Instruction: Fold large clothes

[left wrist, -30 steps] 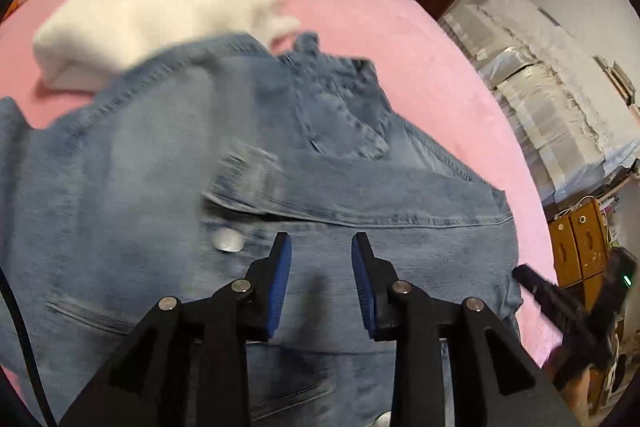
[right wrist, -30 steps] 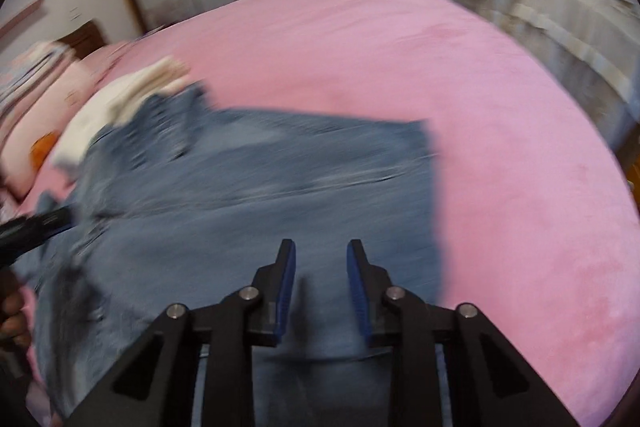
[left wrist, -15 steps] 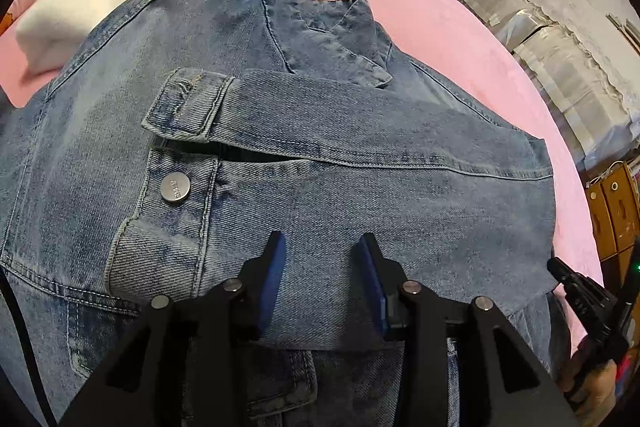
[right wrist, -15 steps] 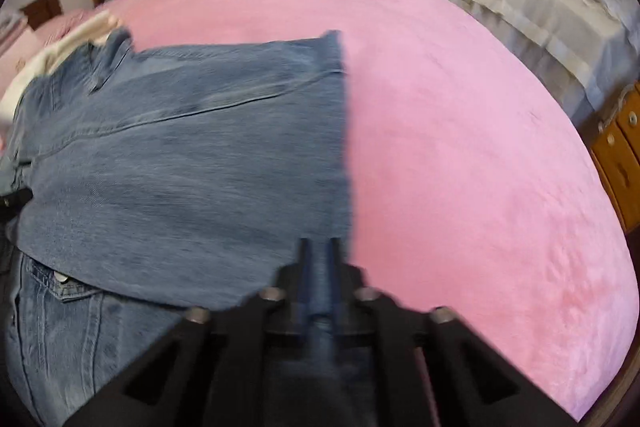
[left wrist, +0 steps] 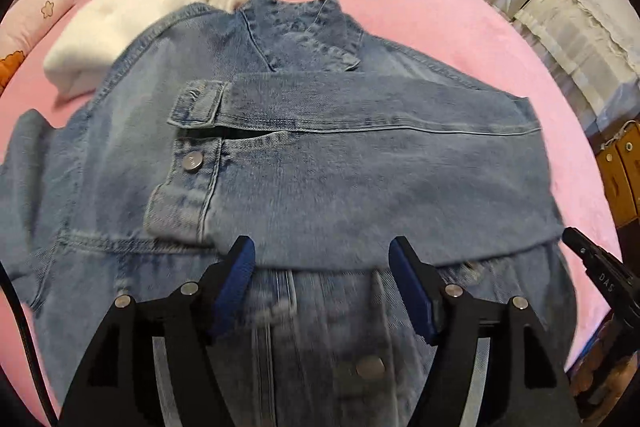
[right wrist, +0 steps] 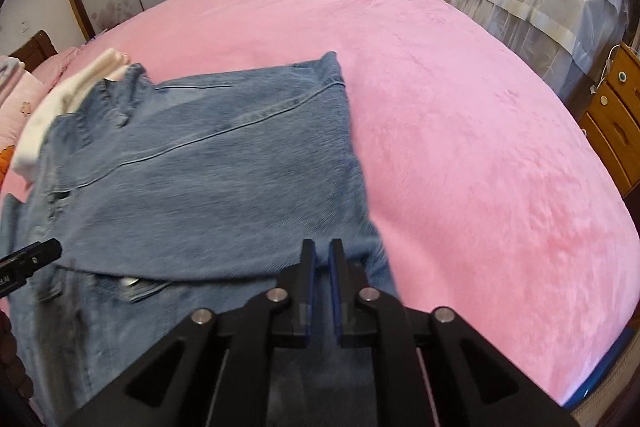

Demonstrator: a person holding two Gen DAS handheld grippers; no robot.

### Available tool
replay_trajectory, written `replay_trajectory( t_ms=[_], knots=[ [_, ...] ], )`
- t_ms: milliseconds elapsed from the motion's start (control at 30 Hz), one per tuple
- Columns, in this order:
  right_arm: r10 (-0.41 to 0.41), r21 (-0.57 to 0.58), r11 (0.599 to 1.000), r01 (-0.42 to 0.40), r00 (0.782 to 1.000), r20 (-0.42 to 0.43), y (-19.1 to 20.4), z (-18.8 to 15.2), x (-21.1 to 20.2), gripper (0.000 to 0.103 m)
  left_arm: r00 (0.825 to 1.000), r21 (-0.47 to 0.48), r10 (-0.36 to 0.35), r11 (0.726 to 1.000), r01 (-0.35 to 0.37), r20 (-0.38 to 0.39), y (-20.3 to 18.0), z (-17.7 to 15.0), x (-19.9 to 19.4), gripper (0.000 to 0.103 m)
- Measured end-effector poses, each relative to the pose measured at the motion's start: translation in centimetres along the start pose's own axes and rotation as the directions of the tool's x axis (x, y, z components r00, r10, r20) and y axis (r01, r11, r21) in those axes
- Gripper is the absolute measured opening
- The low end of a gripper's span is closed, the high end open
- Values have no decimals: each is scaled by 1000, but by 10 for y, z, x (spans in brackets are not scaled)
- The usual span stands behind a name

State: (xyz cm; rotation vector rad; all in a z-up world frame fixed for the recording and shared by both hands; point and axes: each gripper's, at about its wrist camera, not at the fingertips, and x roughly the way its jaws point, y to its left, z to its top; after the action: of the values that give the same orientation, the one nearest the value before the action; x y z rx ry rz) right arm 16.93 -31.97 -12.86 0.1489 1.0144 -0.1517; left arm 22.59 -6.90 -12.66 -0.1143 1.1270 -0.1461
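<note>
Since half a second ago the left gripper (left wrist: 322, 259) has spread its jaws much wider and drawn back from the sleeve, holding nothing. The right gripper (right wrist: 322, 259), then pressed together, now shows a thin slit between its blue pads; whether it still pinches cloth cannot be told. The denim jacket (left wrist: 320, 163) lies mid-frame on the pink bed (right wrist: 460, 107), one sleeve folded across. Its lower part is blurred. A white garment (left wrist: 132, 15) sits at upper left, partly covered.
</note>
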Motion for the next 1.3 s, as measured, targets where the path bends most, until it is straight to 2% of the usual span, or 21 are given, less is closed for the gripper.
replay_trajectory(
  t_ms=[167,267,433,533,600,767,867,967,1133,1300],
  knots=[
    [38,-12,999,-37,998,41,16,-10,-41,23,999,-1,7,1000,-7,47,0,-14,-46,68],
    [72,-22,997,-71,995,63,29,-18,-66,30,997,-14,-26,1000,27,79,5,-27,-74,68],
    [122,-60,991,-117,989,80,55,-39,-100,31,994,-4,-28,1000,29,106,15,-53,-117,68],
    [141,-94,986,-134,987,76,72,-55,-114,31,990,-15,-68,997,71,120,25,-68,-142,68],
    [155,-118,982,-147,986,62,83,-67,-121,31,989,-25,-95,995,98,115,34,-77,-158,68],
    [177,-165,972,-167,983,45,109,-91,-137,31,993,-52,-81,995,85,86,59,-96,-185,69],
    [188,-191,966,-176,981,47,126,-98,-148,31,992,-65,-67,995,74,106,83,-104,-203,69],
    [203,-216,959,-186,977,60,142,-100,-159,31,991,-83,-18,996,30,134,115,-107,-225,69],
    [238,-265,940,-213,969,66,178,-97,-171,32,989,-146,30,989,-9,147,185,-103,-253,69],
    [285,-357,904,-236,955,89,236,-83,-185,32,989,-253,80,966,-47,123,270,-94,-266,69]
  ],
)
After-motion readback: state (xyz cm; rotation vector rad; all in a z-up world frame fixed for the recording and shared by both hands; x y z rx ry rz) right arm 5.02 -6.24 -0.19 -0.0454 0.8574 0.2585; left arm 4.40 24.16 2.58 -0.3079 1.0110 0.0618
